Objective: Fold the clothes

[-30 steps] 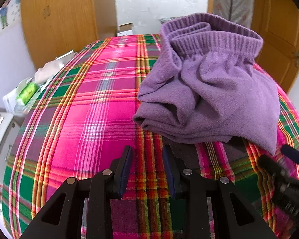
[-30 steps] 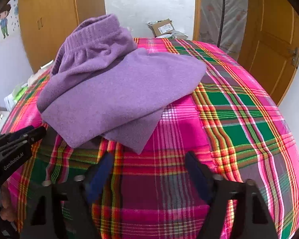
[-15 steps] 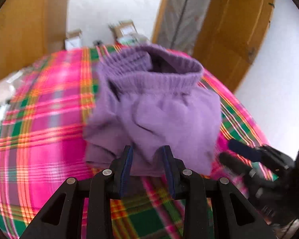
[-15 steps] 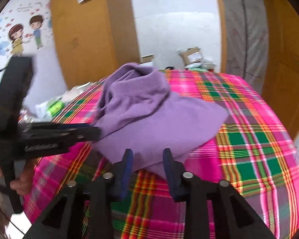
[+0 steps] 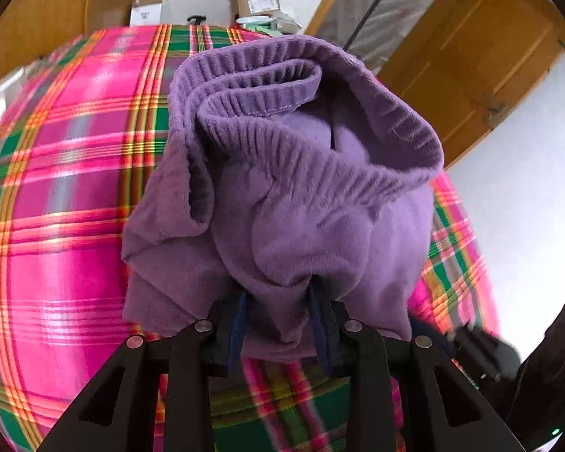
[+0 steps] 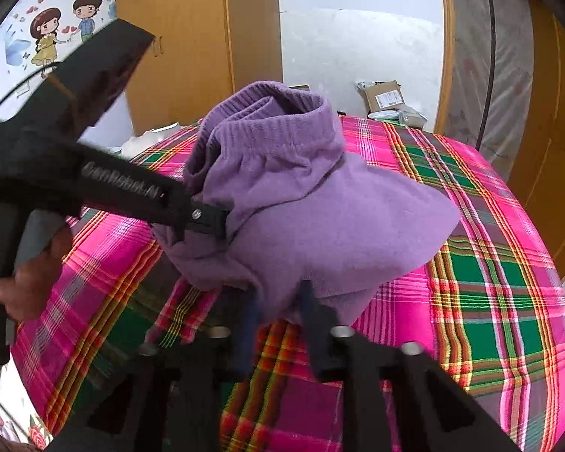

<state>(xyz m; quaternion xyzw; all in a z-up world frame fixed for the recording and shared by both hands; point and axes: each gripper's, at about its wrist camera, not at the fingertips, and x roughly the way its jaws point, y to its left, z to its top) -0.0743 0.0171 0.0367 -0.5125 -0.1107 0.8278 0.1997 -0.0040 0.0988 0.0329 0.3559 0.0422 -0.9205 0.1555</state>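
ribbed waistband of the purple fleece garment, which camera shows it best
The left wrist view: the ribbed waistband of the purple fleece garment fills the upper frame, gaping open toward the camera. The right wrist view shows only its outer side from lower down, partly behind the left gripper.

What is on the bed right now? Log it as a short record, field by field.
garment: purple fleece trousers, bunched, ribbed waistband up
surface: pink and green plaid bedspread
left gripper: fingers shut on the trousers' near edge
right gripper: fingers shut on the trousers' near edge
background: cardboard box on the floor, wooden door
fold state: not yet flat or neat
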